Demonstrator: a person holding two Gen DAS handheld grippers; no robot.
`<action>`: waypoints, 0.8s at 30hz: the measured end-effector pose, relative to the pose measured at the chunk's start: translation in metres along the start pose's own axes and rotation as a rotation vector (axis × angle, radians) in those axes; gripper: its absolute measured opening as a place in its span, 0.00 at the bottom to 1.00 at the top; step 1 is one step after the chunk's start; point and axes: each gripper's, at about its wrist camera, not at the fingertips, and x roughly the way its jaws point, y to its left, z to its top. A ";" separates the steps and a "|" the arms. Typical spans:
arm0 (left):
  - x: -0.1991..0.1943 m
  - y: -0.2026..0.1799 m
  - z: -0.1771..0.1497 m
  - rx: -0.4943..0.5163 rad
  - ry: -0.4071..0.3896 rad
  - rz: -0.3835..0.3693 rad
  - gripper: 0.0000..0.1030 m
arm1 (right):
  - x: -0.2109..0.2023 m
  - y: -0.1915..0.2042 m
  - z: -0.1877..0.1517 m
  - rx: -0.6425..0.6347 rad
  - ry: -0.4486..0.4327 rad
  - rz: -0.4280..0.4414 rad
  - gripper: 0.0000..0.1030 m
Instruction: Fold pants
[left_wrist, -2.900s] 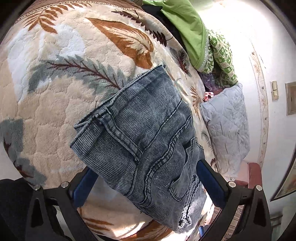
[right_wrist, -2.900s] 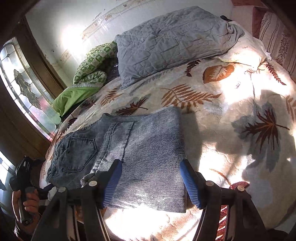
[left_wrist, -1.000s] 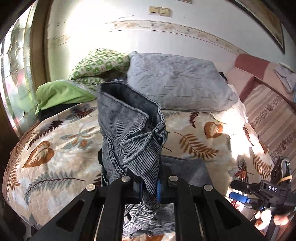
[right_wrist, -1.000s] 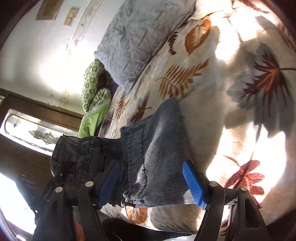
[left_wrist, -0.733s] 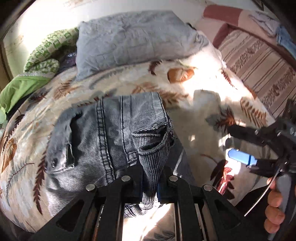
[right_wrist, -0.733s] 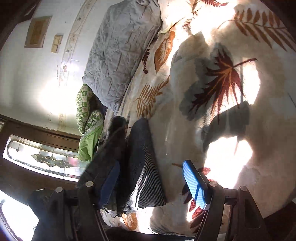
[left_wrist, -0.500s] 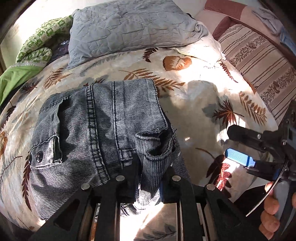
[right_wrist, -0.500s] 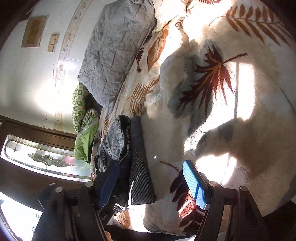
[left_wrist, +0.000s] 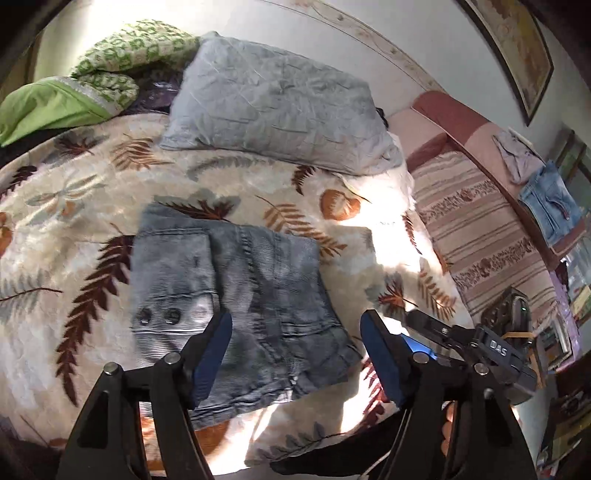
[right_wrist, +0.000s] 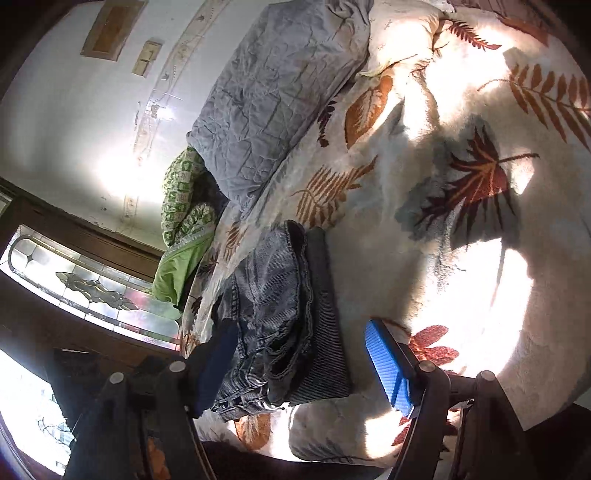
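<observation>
1. Left hand-held gripper (left_wrist: 295, 347): jaws opening, blue pads apart. The pants (left_wrist: 236, 295) lie under and between the pads, but neither pad presses the denim. Nothing gripped.
2. Right hand-held gripper (right_wrist: 299, 365): jaws apart and empty. The near end of the pants (right_wrist: 284, 325) shows between its pads; contact cannot be confirmed from this angle.
3. Pants location: on the bed (left_wrist: 74, 229), atop the leaf-print blanket, near edge, folded into a compact block. Grey pillow (left_wrist: 273, 103) lies far of them, well apart; green bedding (left_wrist: 55, 103) sits at far left.
4. Step in hand (judgement): release after the last fold. Task looks nearly done.
5. To do it well (judgement): lift the left pads clear straight up so no fabric drags; check the top layer does not spring back. If the edges sit uneven, press or nudge with open pads rather than re-gripping, since a pinch could pull the stack apart.
6. Left wrist view only: top face of the block, with two buttons (left_wrist: 157, 315), seams, and roughly squared outline. Also the right hand-held gripper (left_wrist: 436, 332) from outside, at right of the pants, and a second pair of jeans (left_wrist: 550, 206) hanging far right.
7. Right wrist view only: side profile of the stack. Layers are visible, the upper one rumpled and bulging at the near end, not flush with the lower. The window (right_wrist: 92, 288) shows at left.
8. Note: the bulge is not evident from the top view.
</observation>
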 end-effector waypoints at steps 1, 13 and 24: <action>-0.004 0.013 0.000 -0.025 -0.016 0.050 0.72 | 0.003 0.010 -0.002 -0.016 0.020 0.023 0.73; 0.050 0.079 -0.040 -0.159 0.184 0.182 0.75 | 0.083 0.003 -0.041 0.070 0.260 0.042 0.72; 0.049 0.065 -0.044 -0.062 0.148 0.293 0.79 | 0.067 0.081 -0.017 -0.139 0.192 0.088 0.76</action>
